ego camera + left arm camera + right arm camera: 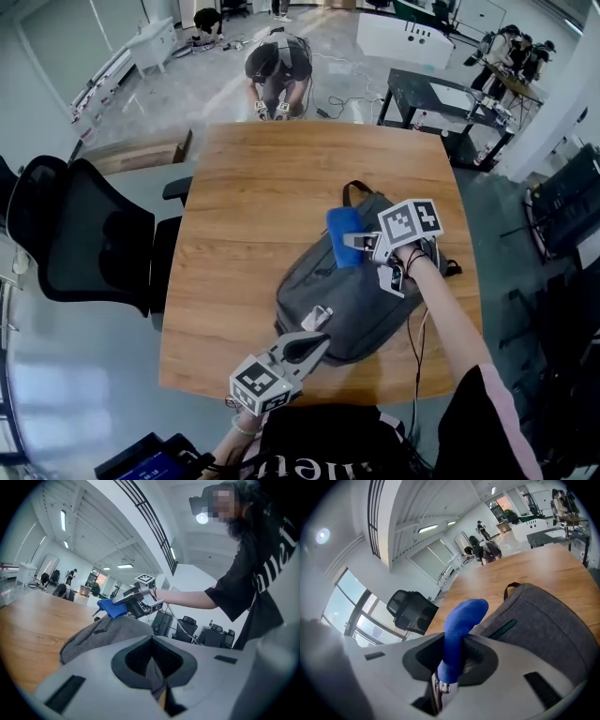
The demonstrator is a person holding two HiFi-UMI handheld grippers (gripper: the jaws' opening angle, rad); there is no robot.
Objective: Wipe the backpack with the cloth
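Note:
A grey backpack lies flat on the wooden table, near its front right. My right gripper is shut on a blue cloth and holds it on the backpack's upper part, near the carry handle. In the right gripper view the cloth sticks up from between the jaws, with the backpack just to its right. My left gripper is shut on a fold of grey fabric at the backpack's near edge. The left gripper view shows the right gripper with the cloth on the backpack.
A black office chair stands against the table's left side. A person crouches on the floor beyond the far edge. A black work table and more people are at the far right. A thin cable hangs by the backpack's right side.

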